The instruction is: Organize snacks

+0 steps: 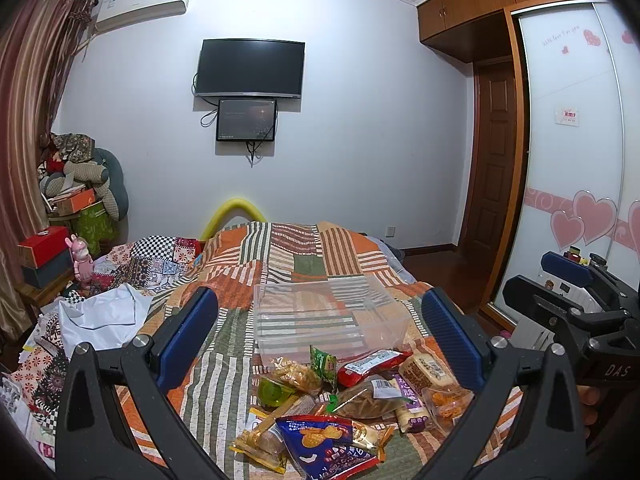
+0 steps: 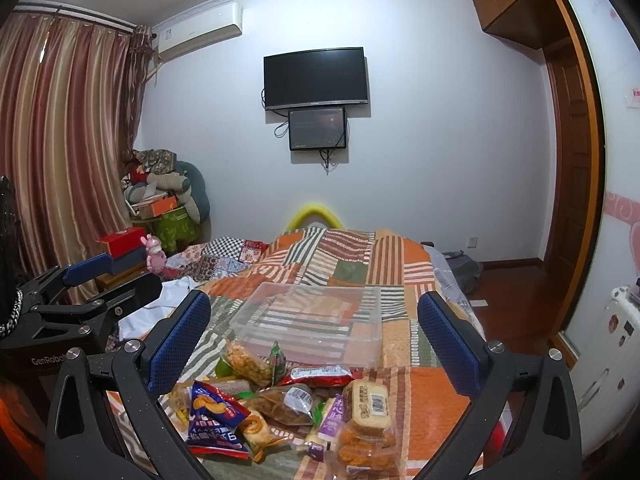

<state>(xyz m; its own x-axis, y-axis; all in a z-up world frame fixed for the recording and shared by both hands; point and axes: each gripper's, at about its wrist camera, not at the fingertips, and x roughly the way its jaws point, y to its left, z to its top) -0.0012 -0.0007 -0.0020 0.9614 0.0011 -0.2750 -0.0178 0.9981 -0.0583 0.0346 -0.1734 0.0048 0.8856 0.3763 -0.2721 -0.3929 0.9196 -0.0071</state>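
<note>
Left wrist view shows the snack pile (image 1: 352, 396) lying low between the two blue pads of the left tongs (image 1: 320, 340), a little nearer than the tips, and nothing is touching it. A blue chip bag (image 1: 324, 446) sits closest, a red packet (image 1: 370, 364) at the far edge. Just beyond the pile, between the tips, sits the clear plastic bin (image 1: 326, 314) on the patchwork bed cover (image 1: 280, 256). Left tongs are spread wide and grip nothing.

Over on the right wrist view, the same pile (image 2: 296, 404) sits between the pads of the right tongs (image 2: 316, 340), leaning toward the left pad, bin (image 2: 312, 320) just past it. These are spread wide too, holding nothing. The right tongs also show at the left view's right edge (image 1: 560, 276). On the far wall hangs a dark television (image 1: 250, 68).
</note>
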